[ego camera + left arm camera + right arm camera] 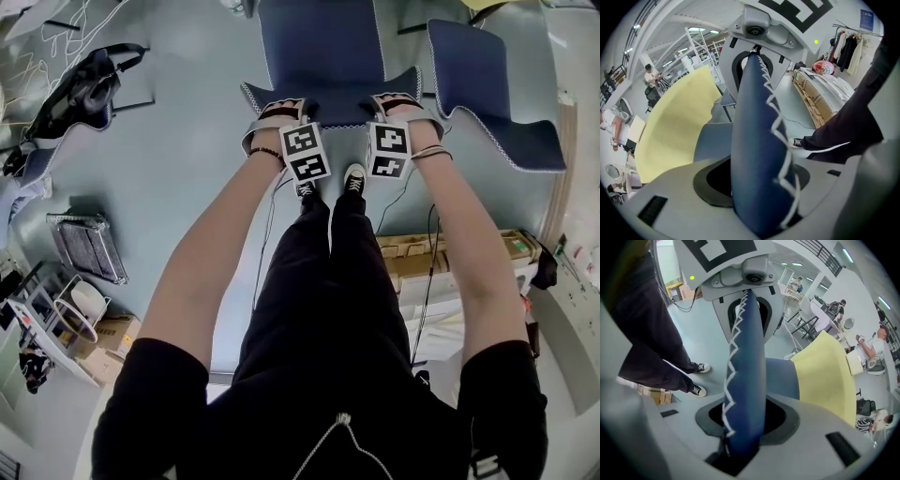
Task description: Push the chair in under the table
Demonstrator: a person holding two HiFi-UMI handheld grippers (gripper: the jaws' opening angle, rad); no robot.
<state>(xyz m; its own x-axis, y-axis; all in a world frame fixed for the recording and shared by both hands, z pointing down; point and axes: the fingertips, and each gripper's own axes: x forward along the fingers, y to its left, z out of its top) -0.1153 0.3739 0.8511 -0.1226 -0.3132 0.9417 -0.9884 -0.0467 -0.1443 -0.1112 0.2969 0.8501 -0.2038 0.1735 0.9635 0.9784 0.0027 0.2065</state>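
**Both grippers clamp the chair's backrest; the tabletop lies beyond**

Head view: the left gripper (277,114) and right gripper (405,103) sit side by side on the blue backrest (328,105), whose top edge runs left to right. Both are equally near it, and the chair (323,42) seat is on the far side.
Left gripper view: the jaws pinch the stitched backrest, with the yellow tabletop (675,126) past the seat.
Right gripper view: same hold; the push likely goes far, away from the person.
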